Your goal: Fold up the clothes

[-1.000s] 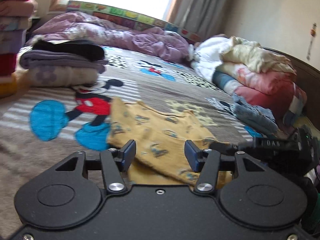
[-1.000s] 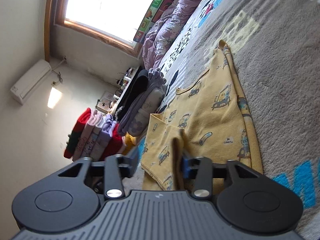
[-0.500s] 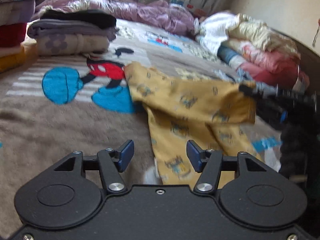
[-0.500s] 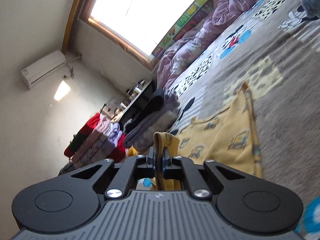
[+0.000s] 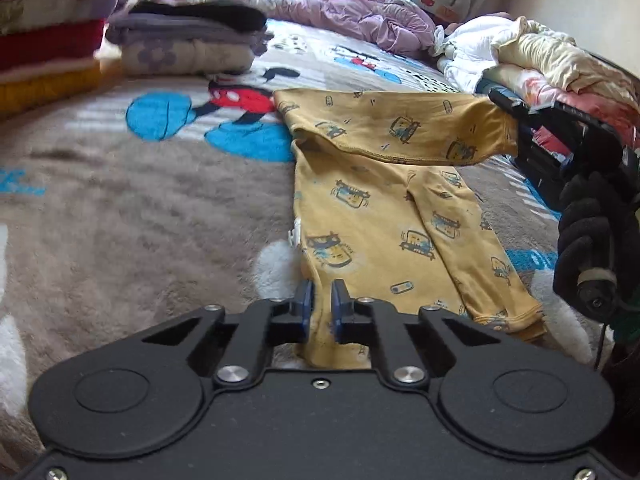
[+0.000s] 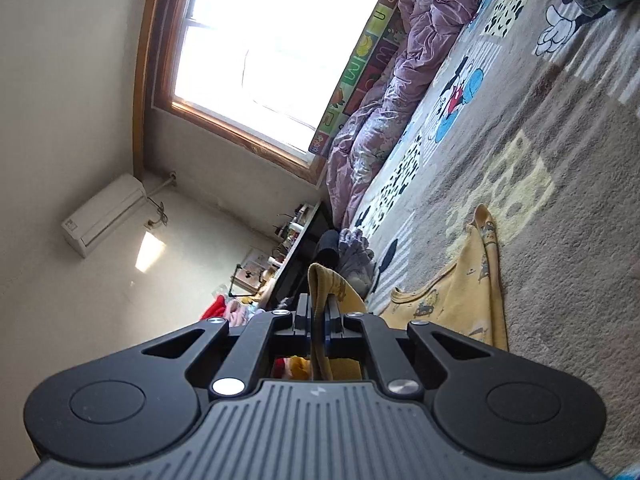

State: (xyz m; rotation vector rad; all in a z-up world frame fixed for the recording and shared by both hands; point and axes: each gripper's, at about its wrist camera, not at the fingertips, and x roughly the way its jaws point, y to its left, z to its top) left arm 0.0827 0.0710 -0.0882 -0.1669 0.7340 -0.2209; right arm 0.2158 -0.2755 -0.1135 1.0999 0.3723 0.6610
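Two grippers, yellow garment pinched between both sets of fingers

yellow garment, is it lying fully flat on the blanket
No, the right gripper holds one end of the yellow garment up off the blanket.

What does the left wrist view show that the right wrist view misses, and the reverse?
Only the left wrist view: the left gripper shut on the near hem of the yellow car-print garment, the gloved hand holding the right gripper, and the heap of unfolded laundry.
Only the right wrist view: the bright window and the white wall air conditioner.
Both: the yellow garment on the grey cartoon-mouse blanket, the purple quilt and the right gripper shut on a garment end.
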